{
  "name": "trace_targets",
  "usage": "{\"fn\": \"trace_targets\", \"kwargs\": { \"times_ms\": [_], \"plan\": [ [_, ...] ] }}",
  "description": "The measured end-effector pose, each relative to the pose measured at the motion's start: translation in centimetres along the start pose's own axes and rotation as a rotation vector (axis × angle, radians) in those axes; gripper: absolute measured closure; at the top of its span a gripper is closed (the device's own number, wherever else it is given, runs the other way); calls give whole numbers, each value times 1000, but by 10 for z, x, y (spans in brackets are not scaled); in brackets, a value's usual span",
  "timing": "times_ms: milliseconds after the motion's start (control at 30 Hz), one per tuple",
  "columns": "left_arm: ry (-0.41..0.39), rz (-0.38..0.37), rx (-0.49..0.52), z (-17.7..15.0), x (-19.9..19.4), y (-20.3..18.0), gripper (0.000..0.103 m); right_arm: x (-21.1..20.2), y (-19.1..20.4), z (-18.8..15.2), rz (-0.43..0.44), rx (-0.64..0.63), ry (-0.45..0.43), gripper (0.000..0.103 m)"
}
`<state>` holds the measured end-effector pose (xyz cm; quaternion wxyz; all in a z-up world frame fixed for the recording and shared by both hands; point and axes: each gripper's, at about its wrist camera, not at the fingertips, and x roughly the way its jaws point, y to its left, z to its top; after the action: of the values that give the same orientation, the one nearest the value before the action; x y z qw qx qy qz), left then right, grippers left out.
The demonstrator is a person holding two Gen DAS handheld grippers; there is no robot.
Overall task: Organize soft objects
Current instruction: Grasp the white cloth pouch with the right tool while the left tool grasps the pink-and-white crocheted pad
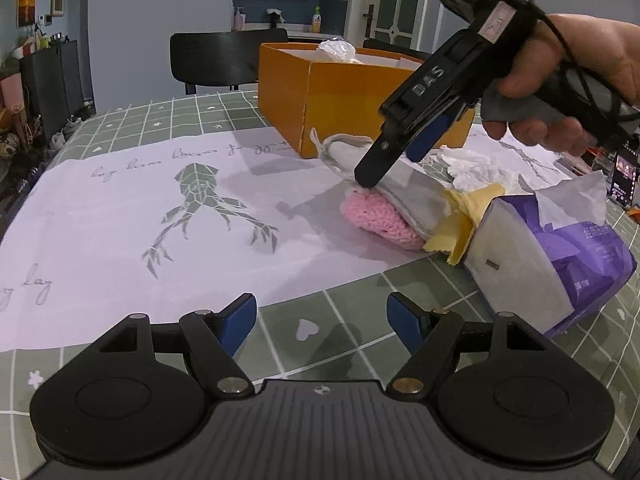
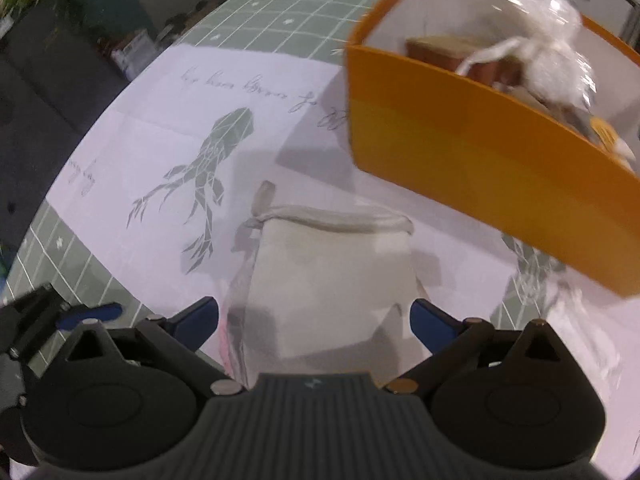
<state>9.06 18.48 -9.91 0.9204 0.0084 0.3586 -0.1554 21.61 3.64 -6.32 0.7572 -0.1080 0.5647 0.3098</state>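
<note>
Nearest the left wrist camera, the left claw (image 1: pixel 322 322) is seen with its blue pads spread wide and nothing between them, hovering over the tabletop (image 1: pixel 360 320), which is covered by a green checked cloth. Just beyond it a white paper sheet (image 1: pixel 120 208) printed with a geometric figure and script is laid flat. Further on, a pink knitted piece (image 1: pixel 380 218) lies under a grey drawstring pouch (image 1: pixel 416 196), with a yellow cloth (image 1: pixel 468 216) and a purple tissue pack (image 1: pixel 580 256) beside them. The right claw (image 1: pixel 394 160), held by a hand (image 1: pixel 572 80), is angled down onto the pouch, its jaws wide. Behind stands an orange box (image 1: pixel 340 92), then a dark chair (image 1: pixel 216 60), a blue wall and a glazed door.

From the right wrist view, the pouch (image 2: pixel 332 276) is shown between the open pads of the right claw (image 2: pixel 314 322), apparently not pinched, though the picture is blurred. The inside of the orange box (image 2: pixel 480 160) is revealed only here: a white fluffy item (image 2: pixel 548 48) and something brown are contained in it.
</note>
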Motion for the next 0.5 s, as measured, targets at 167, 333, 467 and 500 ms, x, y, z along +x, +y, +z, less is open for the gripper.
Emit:
{"fn": "trace_targets", "kwargs": {
  "times_ms": [167, 333, 467, 500],
  "plan": [
    [-11, -1, -12, -1, -5, 6, 16, 3, 14, 3, -45, -73, -2, 58],
    [-13, 0, -3, 0, -6, 4, 16, -14, 20, 4, -42, -104, -62, 87],
    [-17, -5, 3, 6, -4, 2, 16, -37, 20, 8, -14, -106, -162, 90],
    [-19, -6, 8, 9, -3, 0, 16, -42, 18, 9, -14, -99, -181, 91]
  ]
}}
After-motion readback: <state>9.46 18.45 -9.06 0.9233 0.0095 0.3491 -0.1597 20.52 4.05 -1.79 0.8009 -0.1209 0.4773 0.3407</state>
